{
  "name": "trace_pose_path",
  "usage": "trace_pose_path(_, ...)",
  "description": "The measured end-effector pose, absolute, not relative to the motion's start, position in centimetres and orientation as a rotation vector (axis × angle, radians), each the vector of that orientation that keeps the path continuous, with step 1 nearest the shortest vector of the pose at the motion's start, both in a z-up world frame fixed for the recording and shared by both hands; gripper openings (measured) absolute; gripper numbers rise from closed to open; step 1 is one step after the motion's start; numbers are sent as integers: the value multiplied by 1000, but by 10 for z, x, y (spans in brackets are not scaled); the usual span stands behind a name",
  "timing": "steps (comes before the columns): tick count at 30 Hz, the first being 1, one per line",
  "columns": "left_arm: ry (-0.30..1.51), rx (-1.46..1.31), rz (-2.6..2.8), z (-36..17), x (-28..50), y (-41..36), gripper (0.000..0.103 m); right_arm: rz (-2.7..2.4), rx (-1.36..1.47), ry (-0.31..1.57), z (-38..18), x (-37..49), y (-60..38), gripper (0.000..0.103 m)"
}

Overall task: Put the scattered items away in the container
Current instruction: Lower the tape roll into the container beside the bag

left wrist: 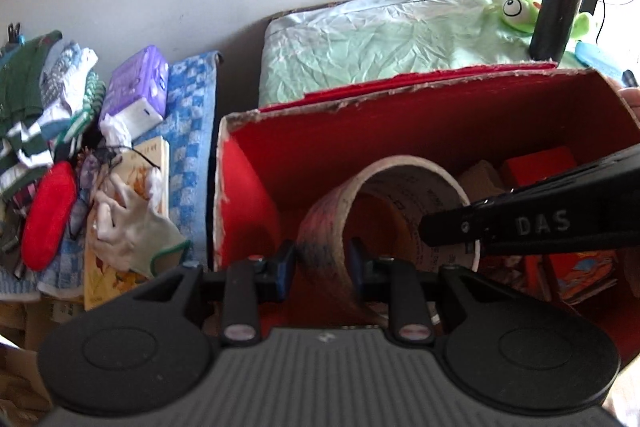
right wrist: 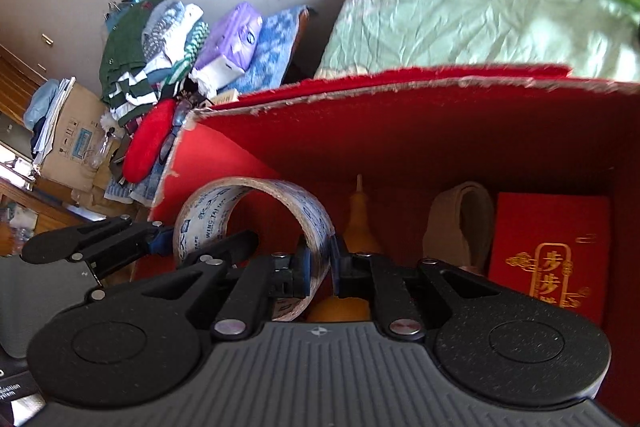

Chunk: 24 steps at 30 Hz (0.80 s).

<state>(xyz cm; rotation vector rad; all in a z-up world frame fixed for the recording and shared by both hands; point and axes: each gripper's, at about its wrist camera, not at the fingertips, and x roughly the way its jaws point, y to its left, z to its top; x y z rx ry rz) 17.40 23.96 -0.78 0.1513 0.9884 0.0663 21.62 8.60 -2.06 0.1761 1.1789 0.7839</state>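
Both tools, left tool and right tool, pinch the tape roll wall inside the red box ahead.

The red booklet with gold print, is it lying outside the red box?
No, the red booklet stands inside the red box, against its right wall.

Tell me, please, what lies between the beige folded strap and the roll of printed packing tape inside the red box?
A yellow-orange gourd-shaped bottle stands between strap and tape roll; the right wrist view shows it.
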Motion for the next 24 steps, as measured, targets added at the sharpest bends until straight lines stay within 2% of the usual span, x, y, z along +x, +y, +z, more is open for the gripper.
trace_pose_path(5, 979, 194, 70, -11, 180, 234, 28, 782, 152, 1240, -29, 227, 95, 9)
trace_pose_path(7, 972, 215, 74, -12, 182, 232, 33, 773, 152, 1274, -36, 233, 98, 9)
trace_pose_path(12, 959, 258, 69, -17, 188, 229, 33, 778, 214, 1267, -48, 241, 94, 8)
trace_pose_path(14, 962, 250, 49, -18, 191, 228, 39, 749, 197, 1282, -51, 242, 95, 7)
trace_pose_path(18, 960, 252, 38, -18, 195, 229, 39, 701, 156, 1305, -55, 243, 96, 7)
trace_pose_path(24, 989, 279, 21, -23, 201, 225, 53, 707, 244, 1346, -63, 249, 85, 9)
